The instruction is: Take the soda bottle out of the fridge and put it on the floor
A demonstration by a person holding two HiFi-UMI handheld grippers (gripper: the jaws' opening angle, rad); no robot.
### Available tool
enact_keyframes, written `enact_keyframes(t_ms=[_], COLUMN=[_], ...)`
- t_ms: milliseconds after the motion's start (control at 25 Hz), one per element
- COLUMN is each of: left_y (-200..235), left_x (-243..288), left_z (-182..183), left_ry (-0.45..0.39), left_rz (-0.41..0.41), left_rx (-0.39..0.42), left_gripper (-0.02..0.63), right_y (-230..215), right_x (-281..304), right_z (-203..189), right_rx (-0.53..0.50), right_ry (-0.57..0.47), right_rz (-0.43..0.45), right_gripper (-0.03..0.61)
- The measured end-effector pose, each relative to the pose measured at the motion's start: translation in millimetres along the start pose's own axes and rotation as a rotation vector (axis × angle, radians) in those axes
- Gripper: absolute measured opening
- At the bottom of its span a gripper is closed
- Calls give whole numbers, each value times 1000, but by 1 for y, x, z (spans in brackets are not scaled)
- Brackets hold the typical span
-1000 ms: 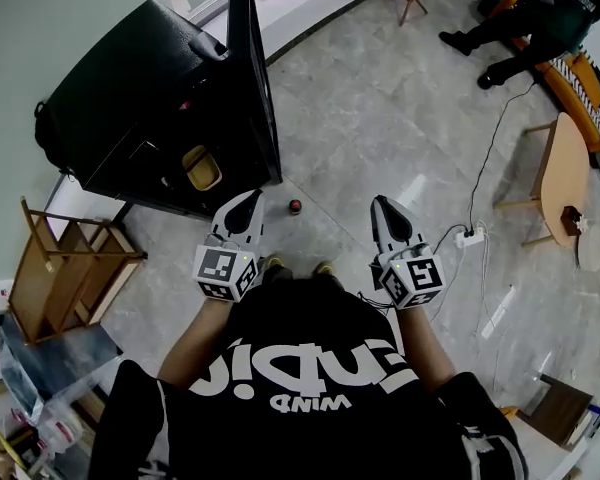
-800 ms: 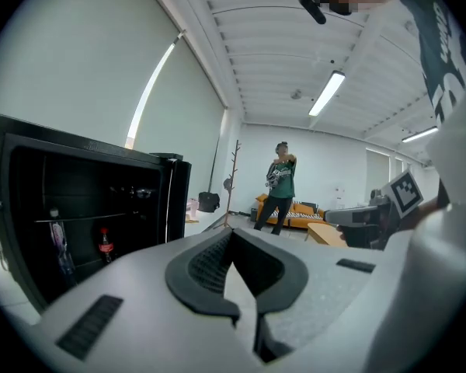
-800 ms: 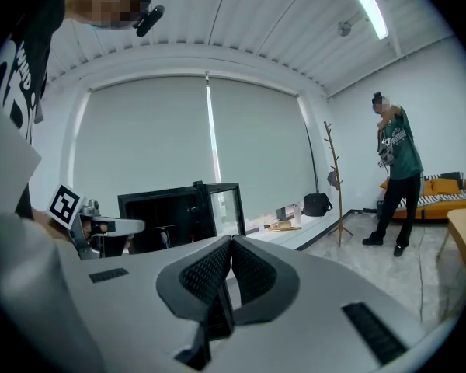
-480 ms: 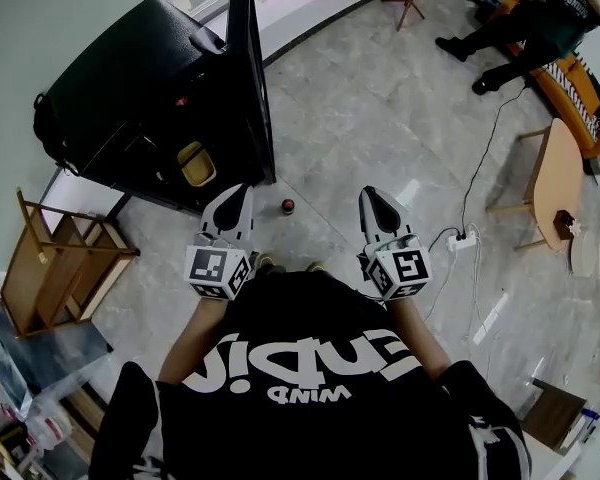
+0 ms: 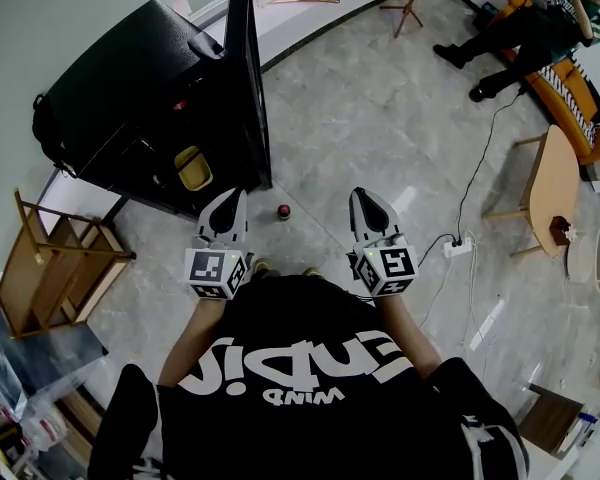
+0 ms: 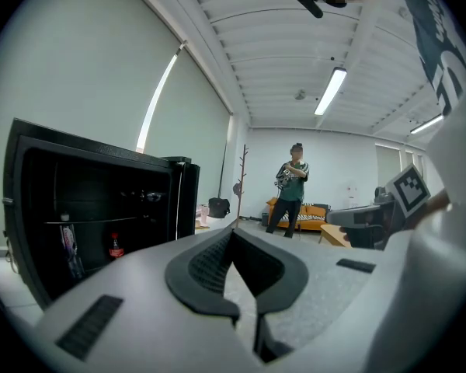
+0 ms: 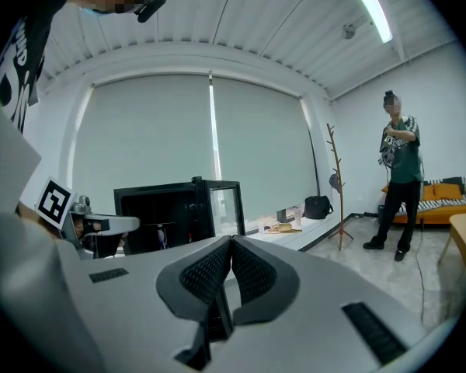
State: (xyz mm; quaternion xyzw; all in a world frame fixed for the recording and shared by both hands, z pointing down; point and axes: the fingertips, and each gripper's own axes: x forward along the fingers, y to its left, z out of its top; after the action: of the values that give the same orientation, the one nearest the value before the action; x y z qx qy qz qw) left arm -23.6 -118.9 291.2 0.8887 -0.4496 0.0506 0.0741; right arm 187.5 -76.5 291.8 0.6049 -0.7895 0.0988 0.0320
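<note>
The black fridge [image 5: 130,98] stands at the upper left of the head view with its door [image 5: 252,78] swung open. Inside it, the left gripper view shows a red-capped soda bottle [image 6: 116,246] upright under a shelf. A small red-topped bottle [image 5: 283,211] stands on the floor just past the door's lower corner, between my two grippers. My left gripper [image 5: 232,196] is shut and empty, level in front of the fridge's opening; its jaws [image 6: 233,231] meet. My right gripper [image 5: 362,194] is shut and empty too, with its pads [image 7: 217,266] pressed together.
A wooden rack [image 5: 55,258] stands left of me. A power strip [image 5: 450,248] and its cable lie on the floor to the right, beside a wooden table [image 5: 555,183]. A person [image 5: 535,18] stands at the far right near an orange sofa. A coat stand [image 7: 338,185] is beyond.
Only the head view has drifted a little. Both grippers stay shut and empty in the same place, and the bottle on the floor has not moved.
</note>
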Motion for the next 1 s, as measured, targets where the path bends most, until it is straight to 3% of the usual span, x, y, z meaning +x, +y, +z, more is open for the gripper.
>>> enact_keyframes(t_ms=[1000], left_y=[8], left_x=[-6], left_z=[-8], left_ry=[10], left_rz=[28], left_rx=[-32], left_gripper=[8], right_y=[3], right_x=[4], right_z=[-5], right_rx=[-6], right_ry=[10], right_rz=[-21], right_gripper=[23])
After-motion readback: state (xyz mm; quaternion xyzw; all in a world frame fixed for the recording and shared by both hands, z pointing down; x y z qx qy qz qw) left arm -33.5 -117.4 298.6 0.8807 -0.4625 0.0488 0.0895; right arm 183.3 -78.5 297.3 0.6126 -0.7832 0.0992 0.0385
